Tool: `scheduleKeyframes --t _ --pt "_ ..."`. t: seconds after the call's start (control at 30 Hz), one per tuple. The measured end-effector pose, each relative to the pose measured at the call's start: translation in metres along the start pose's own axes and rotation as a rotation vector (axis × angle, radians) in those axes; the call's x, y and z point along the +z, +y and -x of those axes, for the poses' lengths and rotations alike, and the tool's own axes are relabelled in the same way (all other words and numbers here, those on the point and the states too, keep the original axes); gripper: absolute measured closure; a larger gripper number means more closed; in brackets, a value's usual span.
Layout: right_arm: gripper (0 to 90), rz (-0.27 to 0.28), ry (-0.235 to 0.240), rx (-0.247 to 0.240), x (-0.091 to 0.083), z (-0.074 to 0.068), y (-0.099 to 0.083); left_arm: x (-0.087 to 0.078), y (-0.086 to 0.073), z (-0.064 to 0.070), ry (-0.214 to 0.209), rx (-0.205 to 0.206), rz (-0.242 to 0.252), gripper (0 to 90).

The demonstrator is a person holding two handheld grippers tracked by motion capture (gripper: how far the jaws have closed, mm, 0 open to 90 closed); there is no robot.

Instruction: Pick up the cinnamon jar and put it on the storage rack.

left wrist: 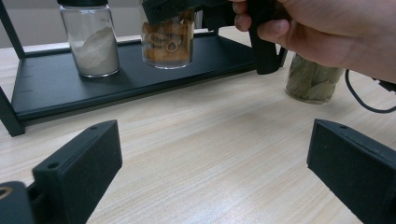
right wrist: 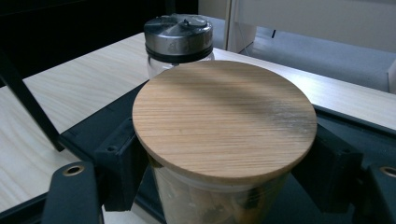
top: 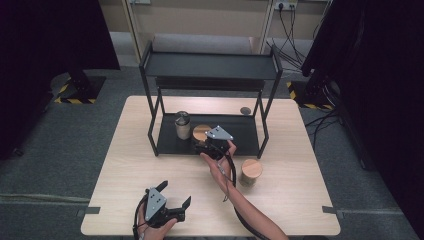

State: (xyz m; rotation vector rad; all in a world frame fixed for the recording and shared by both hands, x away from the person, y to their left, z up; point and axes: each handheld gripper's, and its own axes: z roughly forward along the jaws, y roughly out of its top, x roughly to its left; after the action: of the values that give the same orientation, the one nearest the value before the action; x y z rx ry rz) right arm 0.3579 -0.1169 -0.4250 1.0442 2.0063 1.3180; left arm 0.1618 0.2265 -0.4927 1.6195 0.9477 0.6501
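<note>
A glass jar of pasta with a round wooden lid (right wrist: 224, 121) is at the front of the black rack's lower shelf (top: 240, 131). My right gripper (right wrist: 224, 161) is shut on it just below the lid, one jaw on each side. The same pasta jar (left wrist: 168, 44) looks to be at shelf level; I cannot tell whether it rests there. Beside it stands a metal-lidded jar of white powder (left wrist: 91, 39). My left gripper (top: 176, 193) is open over the table's near edge, nothing between its jaws.
A wooden-lidded jar of dried leaves (top: 251, 171) stands on the table to the right of the person's forearm. The rack has an upper shelf (top: 210, 65) above the lower one. A small dark disc (top: 245, 110) lies behind the rack.
</note>
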Motion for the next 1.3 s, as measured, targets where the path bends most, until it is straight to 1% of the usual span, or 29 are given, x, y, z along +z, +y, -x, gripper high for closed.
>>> scheduleKeyframes --t 0.1,0.3,0.53,0.83,0.93,1.13,1.3 --pt "26.0 -0.004 -0.012 -0.006 0.003 -0.001 0.002 0.0 0.0 0.0 -0.001 0.0 -0.001 2.8" --pt "26.0 -0.014 -0.026 0.008 0.011 0.0 0.005 0.0 0.0 0.0 -0.002 0.001 0.0 2.8" --pt "26.0 -0.021 -0.054 0.019 0.019 0.001 0.005 0.0 0.0 0.0 -0.003 0.001 0.001 2.8" --pt "26.0 -0.024 -0.074 0.022 0.029 0.003 0.006 0.0 0.0 0.0 -0.005 0.0 -0.001 2.8" --pt "26.0 -0.026 -0.073 0.036 0.032 0.004 0.008 0.0 0.0 0.0 -0.005 -0.001 -0.001 2.8" --pt "26.0 -0.026 -0.094 0.034 0.038 0.001 0.01 0.0 0.0 0.0 -0.006 -0.001 0.001 2.8" --pt "26.0 -0.03 -0.104 0.034 0.042 0.001 0.01 -0.001 0.0 -0.001 -0.005 0.0 0.001 2.8"
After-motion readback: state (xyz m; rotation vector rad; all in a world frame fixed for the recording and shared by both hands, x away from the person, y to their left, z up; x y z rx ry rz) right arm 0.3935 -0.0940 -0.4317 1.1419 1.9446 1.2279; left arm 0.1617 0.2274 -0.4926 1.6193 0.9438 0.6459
